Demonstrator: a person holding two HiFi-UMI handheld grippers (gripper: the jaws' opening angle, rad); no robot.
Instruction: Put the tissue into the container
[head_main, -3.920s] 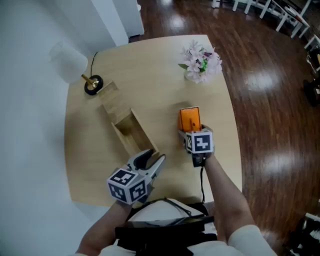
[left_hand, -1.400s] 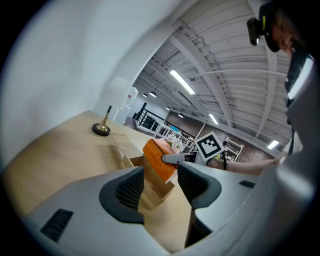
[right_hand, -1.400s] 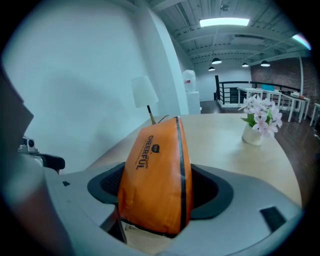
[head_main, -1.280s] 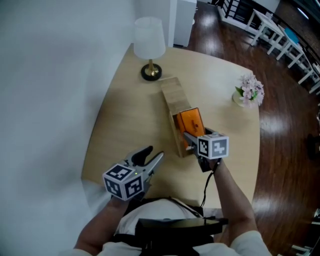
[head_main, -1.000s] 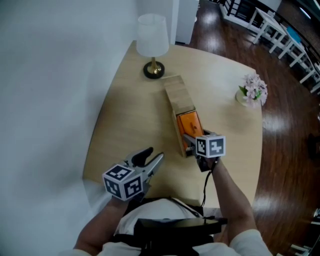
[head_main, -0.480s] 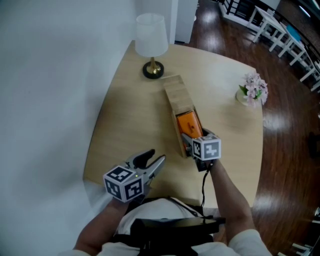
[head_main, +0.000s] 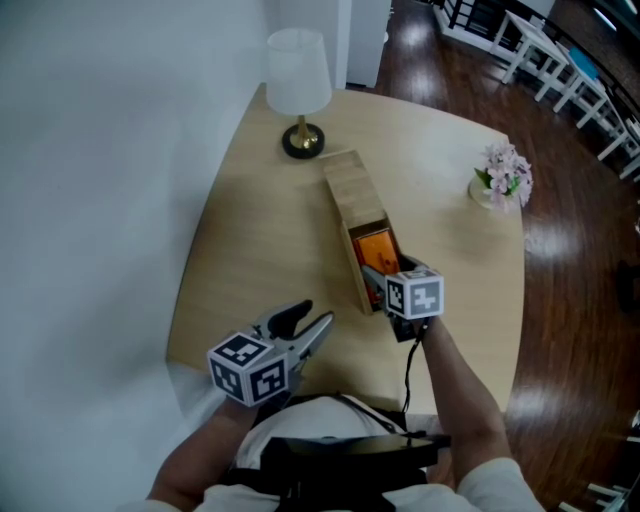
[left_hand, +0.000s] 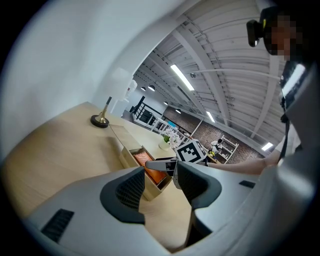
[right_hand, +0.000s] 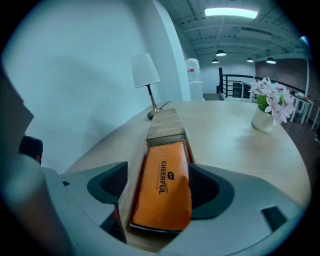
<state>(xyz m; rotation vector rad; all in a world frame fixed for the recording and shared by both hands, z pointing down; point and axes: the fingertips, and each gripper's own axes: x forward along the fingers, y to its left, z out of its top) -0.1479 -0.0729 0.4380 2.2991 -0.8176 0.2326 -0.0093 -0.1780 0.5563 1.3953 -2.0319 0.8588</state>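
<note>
Right gripper view: tissue (right_hand: 162, 187) had dropped into the container (right_hand: 165, 127), clamped between the wide right gripper (right_hand: 159, 186) jaws — release seemingly remained; left gripper (left_hand: 161, 182) jaws gaped, empty.

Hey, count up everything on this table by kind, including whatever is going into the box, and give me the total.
table lamp: 1
wooden container: 1
orange tissue pack: 1
vase of flowers: 1
Total: 4
</note>
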